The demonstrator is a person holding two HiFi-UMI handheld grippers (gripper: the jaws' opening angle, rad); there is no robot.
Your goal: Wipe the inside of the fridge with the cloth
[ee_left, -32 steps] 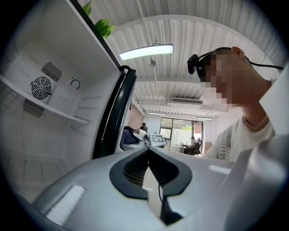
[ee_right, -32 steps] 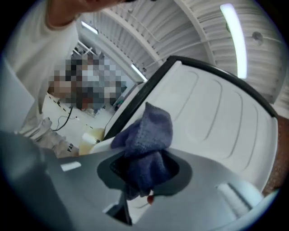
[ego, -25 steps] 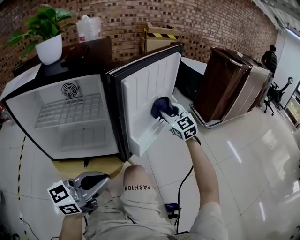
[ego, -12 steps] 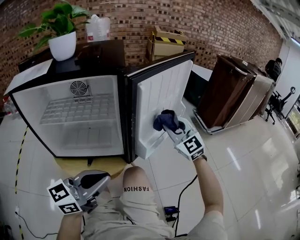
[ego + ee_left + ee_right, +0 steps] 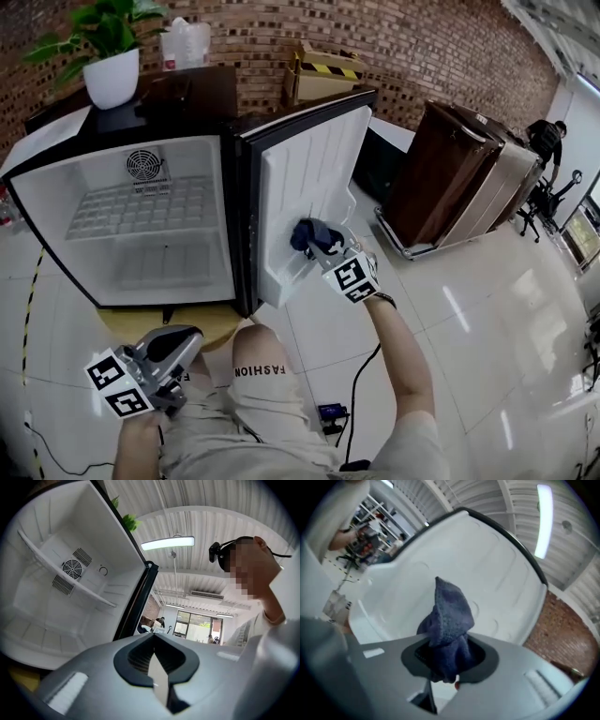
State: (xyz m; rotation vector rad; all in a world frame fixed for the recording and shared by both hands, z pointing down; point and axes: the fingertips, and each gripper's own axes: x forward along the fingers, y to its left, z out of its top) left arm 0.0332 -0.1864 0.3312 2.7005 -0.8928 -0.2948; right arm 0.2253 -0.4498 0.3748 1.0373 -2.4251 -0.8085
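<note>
Your right hand-held gripper (image 5: 317, 244) is clamped on the cloth (image 5: 306, 232), a dark blue bunch pinched at its middle with a peak standing out past the jaws. It looks light, soft and limp, with a nubby weave that should drag rather than slide on plastic. A grip near the middle, as you have it, leaves enough loose fabric to press flat. The cloth sits low against the inner face of the open door (image 5: 314, 169); the fridge (image 5: 56, 202) cavity is beside it. Your left hand-held gripper (image 5: 178, 345) hangs by your knee, jaws together, holding nothing. The only legible writing is "FASHION" on your shorts (image 5: 260, 371); no fridge brand shows.
</note>
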